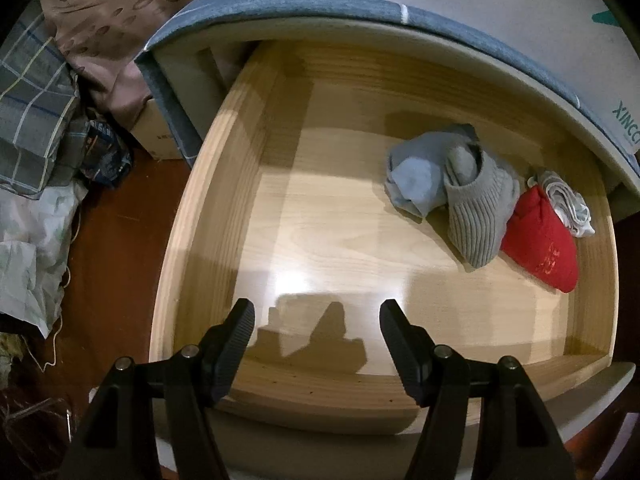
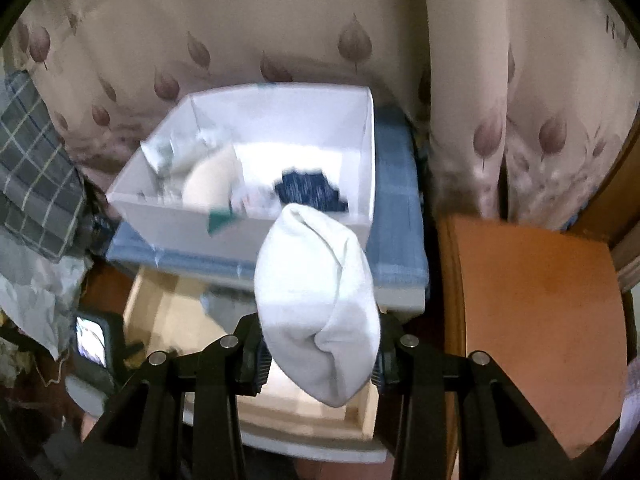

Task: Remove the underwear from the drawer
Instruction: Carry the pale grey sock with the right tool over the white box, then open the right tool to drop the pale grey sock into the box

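Observation:
The wooden drawer (image 1: 224, 208) stands pulled open below my left gripper (image 1: 317, 320), which is open and empty over its front edge. At the drawer's right lie a light blue garment (image 1: 414, 182), a grey ribbed one (image 1: 478, 216), a red one (image 1: 540, 248) and a white-grey one (image 1: 568, 204). My right gripper (image 2: 320, 354) is shut on a white rolled garment (image 2: 316, 292), held above the drawer (image 2: 168, 312) and in front of a white box (image 2: 168, 216). The box holds a dark blue item (image 2: 310, 192) and pale items.
The box sits on a blue cloth-covered cabinet top (image 2: 396, 216). Leaf-print curtains (image 2: 240, 40) hang behind. An orange-brown board (image 2: 532, 312) is at the right. Plaid and crumpled cloths (image 1: 36, 128) pile on the left, on a red-brown floor (image 1: 116, 264).

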`<state>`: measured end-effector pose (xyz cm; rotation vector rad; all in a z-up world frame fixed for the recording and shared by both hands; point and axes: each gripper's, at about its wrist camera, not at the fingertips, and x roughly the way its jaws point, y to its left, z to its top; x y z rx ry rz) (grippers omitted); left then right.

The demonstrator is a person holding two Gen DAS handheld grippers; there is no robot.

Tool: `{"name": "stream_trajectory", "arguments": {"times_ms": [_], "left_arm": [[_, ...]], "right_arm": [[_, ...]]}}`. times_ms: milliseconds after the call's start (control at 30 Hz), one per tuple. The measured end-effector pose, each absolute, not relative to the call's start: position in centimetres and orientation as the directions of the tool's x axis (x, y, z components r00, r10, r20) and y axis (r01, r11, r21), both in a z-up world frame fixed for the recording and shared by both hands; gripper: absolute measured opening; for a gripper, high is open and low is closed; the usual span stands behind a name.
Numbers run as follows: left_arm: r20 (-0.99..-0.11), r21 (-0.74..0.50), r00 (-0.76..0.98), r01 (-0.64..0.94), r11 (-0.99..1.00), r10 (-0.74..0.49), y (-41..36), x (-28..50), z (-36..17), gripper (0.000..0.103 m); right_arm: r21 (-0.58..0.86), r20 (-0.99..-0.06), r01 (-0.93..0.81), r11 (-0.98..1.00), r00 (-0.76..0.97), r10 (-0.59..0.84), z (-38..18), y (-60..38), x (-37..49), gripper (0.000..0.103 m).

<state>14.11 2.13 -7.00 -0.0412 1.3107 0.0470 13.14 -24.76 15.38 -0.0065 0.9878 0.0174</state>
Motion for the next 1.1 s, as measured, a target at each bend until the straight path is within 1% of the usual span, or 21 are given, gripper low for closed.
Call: {"name": "stream_trajectory", "arguments": {"times_ms": [167,300,500,833,933,967,1100], "left_arm": [[-0.966,-0.004,0.257,-0.059,0.998,0.011,2.0,14.1,-7.0,0.067],[-0.966,-0.016,0.259,-0.062,0.998,0.001,2.2,14.0,-6.9,0.067],[-0.968,-0.038,0.248,-0.070,0.997,-0.019,2.5,14.1,-7.0,0.067],[-0.972,-0.046,0.232,-0.066,0.997,-0.029,2.4,14.3,-7.5,0.067],[-0.973,-0.045,0.230,-0.063,0.997,-0.029,2.4,14.4,-7.6,0.067],[-0.973,-0.043,0.229,-0.062,0.997,-0.028,2.4,14.4,-7.6,0.067],[-0.973,-0.035,0.230,-0.060,0.998,-0.020,2.2,14.4,-7.7,0.067]], "right_arm": [[-0.009,-0.812,-0.012,1.000,0.584,0.000,17.6,-23.5,17.0,0.035],[-0.026,-0.824,-0.006,1.000,0.566,-0.018,17.6,-22.7,20.3,0.035],[-0.068,-0.861,0.005,0.998,0.506,-0.062,15.3,-22.3,24.0,0.036],[-0.024,-0.896,0.056,0.998,0.442,-0.046,11.3,-23.4,26.8,0.036],[-0.032,-0.901,0.052,0.998,0.430,-0.051,10.7,-23.3,27.0,0.038],[-0.026,-0.903,0.055,0.998,0.427,-0.047,10.5,-23.4,27.1,0.041],[-0.006,-0.899,0.060,0.998,0.436,-0.032,10.5,-23.4,27.1,0.041]]}}
